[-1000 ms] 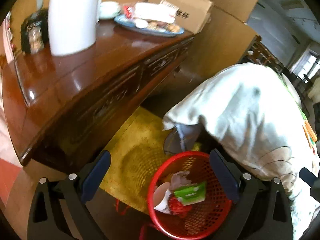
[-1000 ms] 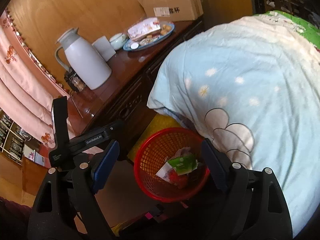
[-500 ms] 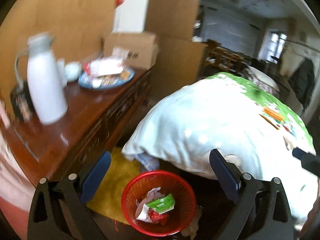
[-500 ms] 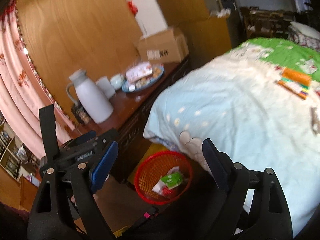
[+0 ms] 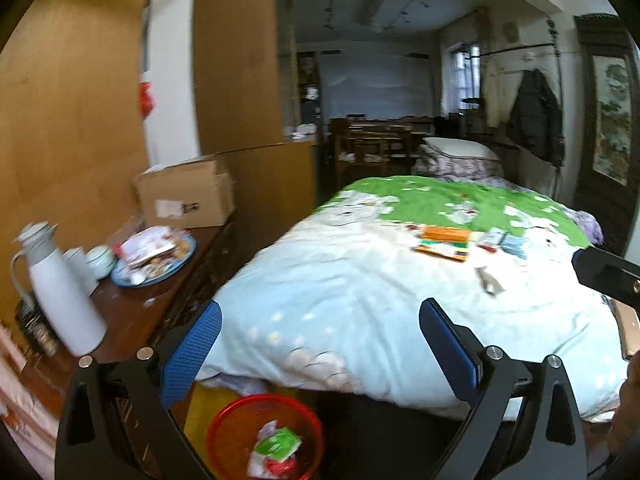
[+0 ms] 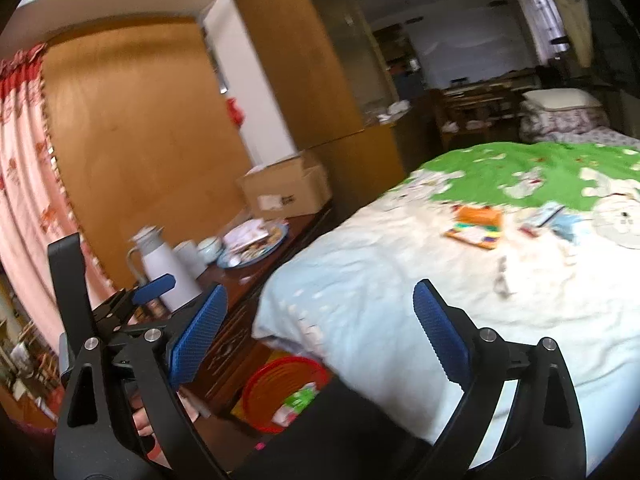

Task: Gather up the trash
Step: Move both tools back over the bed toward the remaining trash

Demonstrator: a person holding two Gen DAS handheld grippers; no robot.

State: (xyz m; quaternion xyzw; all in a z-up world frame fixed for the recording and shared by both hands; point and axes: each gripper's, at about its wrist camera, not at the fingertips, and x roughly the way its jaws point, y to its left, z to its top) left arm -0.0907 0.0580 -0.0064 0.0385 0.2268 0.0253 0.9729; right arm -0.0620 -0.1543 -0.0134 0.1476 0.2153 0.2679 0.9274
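A red plastic mesh basket, a glossy dark wood dresser, a soft cloth quilt.

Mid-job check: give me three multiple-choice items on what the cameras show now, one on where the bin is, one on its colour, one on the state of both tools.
1. Where is the trash basket?
A. On the bed
B. On the floor between the wooden sideboard and the bed
C. On the sideboard

2. What colour is the basket?
A. Blue
B. Red
C. White

3. What state are the left tool and right tool in?
A. Both open and holding nothing
B. Both shut on wrappers
C. Left open, right shut

Answers: 1 B, it sits low between the sideboard and the bed. 2 B, its mesh wall is red. 3 A, each pair of blue pads stands wide apart with nothing between.
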